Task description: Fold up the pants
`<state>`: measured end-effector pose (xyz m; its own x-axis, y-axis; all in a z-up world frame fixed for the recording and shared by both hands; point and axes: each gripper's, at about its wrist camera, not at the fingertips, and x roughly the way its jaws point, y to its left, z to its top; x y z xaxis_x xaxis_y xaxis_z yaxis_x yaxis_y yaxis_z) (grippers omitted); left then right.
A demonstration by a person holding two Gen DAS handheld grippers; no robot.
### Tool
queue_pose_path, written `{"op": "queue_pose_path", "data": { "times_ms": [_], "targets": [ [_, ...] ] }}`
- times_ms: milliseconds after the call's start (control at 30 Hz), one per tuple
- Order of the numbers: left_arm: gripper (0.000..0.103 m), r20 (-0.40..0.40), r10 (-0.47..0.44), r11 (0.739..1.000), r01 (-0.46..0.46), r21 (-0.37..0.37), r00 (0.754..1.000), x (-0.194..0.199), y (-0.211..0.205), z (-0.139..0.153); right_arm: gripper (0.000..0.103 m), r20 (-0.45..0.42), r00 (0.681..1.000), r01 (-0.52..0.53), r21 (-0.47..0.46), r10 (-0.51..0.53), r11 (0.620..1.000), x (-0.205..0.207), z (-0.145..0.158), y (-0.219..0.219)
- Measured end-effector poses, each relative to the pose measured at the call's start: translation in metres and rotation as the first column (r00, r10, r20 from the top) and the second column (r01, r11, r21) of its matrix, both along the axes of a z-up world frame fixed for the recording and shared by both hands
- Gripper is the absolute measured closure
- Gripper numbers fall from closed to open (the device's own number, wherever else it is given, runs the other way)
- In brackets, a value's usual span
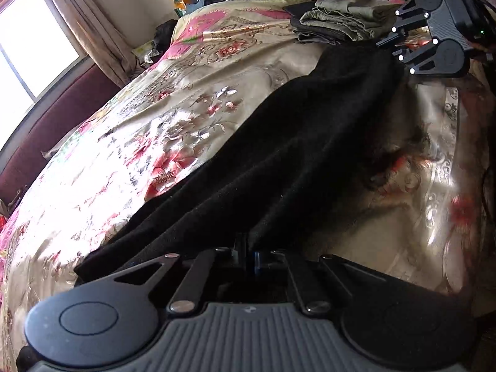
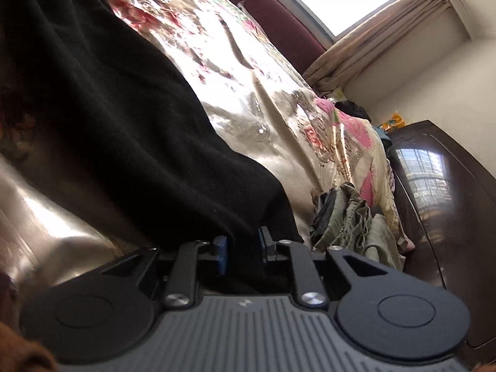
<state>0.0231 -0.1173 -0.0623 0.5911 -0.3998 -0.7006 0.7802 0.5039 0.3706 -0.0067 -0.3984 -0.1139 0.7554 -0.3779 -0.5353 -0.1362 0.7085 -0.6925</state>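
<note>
Pants (image 1: 303,142) pinched by both tools (image 1: 248,252) (image 2: 243,248), seemingly unlabelled.

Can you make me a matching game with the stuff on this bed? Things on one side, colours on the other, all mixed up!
Things:
1. pants
2. folded clothes pile
3. bedspread
4. curtain

Colours:
A. plain beige
B. black
C. cream with pink and red flowers
D. olive green on top

Pairs: 1-B, 2-D, 3-C, 4-A

Bonus: the left gripper and right gripper each have their jaws on the pants.
</note>
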Motion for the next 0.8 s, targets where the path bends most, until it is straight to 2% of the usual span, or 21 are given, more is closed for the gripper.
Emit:
{"op": "queue_pose_path", "data": {
  "times_ms": [100, 200, 267, 300, 367, 400, 433, 500, 567, 600, 633, 667, 700, 767, 800],
  "targets": [
    [0.083, 0.017, 0.003, 1.000, -0.003, 0.007, 1.000, 0.007, -0.007, 0.001, 0.087, 0.010, 0.999, 0.052, 0.046, -0.053, 0.998, 0.003, -0.005, -0.010],
    [0.083, 0.027, 0.012, 1.000, -0.013, 0.015, 1.000, 0.009, -0.010, 0.001, 0.087, 0.051, 0.997, 0.064, 0.017, -0.064, 0.998, 0.004, -0.007, -0.006],
    [0.083, 0.033, 0.005, 1.000, -0.006, 0.029, 0.999, 0.008, -0.010, 0.002, 0.095, 0.067, 0.994, 0.080, 0.039, -0.082, 0.996, 0.003, 0.003, -0.014],
    [0.083, 0.036, -0.001, 0.999, 0.000, 0.036, 0.999, 0.006, -0.010, 0.003, 0.103, 0.077, 0.993, 0.087, 0.016, -0.088, 0.996, 0.001, 0.008, -0.017],
    [0.083, 0.038, -0.011, 0.999, 0.009, 0.045, 0.999, 0.002, -0.009, 0.006, 0.103, 0.150, 0.982, 0.126, -0.069, -0.114, 0.990, -0.006, 0.019, -0.028],
    [0.083, 0.034, -0.011, 0.999, 0.009, 0.046, 0.999, 0.001, -0.008, 0.006, 0.103, 0.180, 0.973, 0.160, -0.064, -0.146, 0.985, -0.007, 0.025, -0.036],
    [0.083, 0.023, -0.009, 0.999, 0.008, 0.050, 1.000, -0.001, -0.007, 0.003, 0.103, 0.180, 0.962, 0.208, -0.007, -0.203, 0.978, -0.005, 0.028, -0.048],
    [0.083, 0.018, -0.015, 0.997, 0.013, 0.077, 1.000, -0.003, -0.008, -0.006, 0.102, 0.103, 0.952, 0.271, 0.159, -0.289, 0.949, -0.006, 0.030, -0.067],
    [0.083, 0.042, -0.033, 0.994, 0.028, 0.101, 0.999, -0.010, -0.008, -0.010, 0.102, 0.010, 0.937, 0.310, 0.438, -0.349, 0.844, -0.020, 0.038, -0.079],
    [0.083, 0.049, -0.037, 0.994, 0.032, 0.103, 0.998, -0.011, -0.008, -0.009, 0.101, -0.018, 0.925, 0.324, 0.555, -0.379, 0.766, -0.029, 0.044, -0.082],
    [0.083, 0.047, -0.037, 0.994, 0.032, 0.100, 0.998, -0.010, -0.008, -0.007, 0.096, -0.053, 0.911, 0.331, 0.685, -0.409, 0.649, -0.039, 0.050, -0.085],
    [0.082, 0.042, -0.035, 0.995, 0.031, 0.095, 0.999, -0.009, -0.008, -0.006, 0.094, -0.078, 0.907, 0.315, 0.776, -0.413, 0.546, -0.045, 0.053, -0.087],
    [0.082, 0.038, -0.034, 0.995, 0.030, 0.091, 0.999, -0.008, -0.008, -0.006, 0.094, -0.082, 0.909, 0.288, 0.831, -0.408, 0.476, -0.049, 0.054, -0.085],
    [0.082, 0.043, -0.037, 0.995, 0.033, 0.092, 0.998, -0.008, -0.008, -0.005, 0.092, -0.083, 0.907, 0.254, 0.890, -0.413, 0.379, -0.047, 0.054, -0.082],
    [0.082, 0.048, -0.038, 0.995, 0.034, 0.092, 0.998, -0.009, -0.008, -0.005, 0.092, -0.100, 0.906, 0.242, 0.920, -0.411, 0.309, -0.042, 0.051, -0.083]
  ]
}}
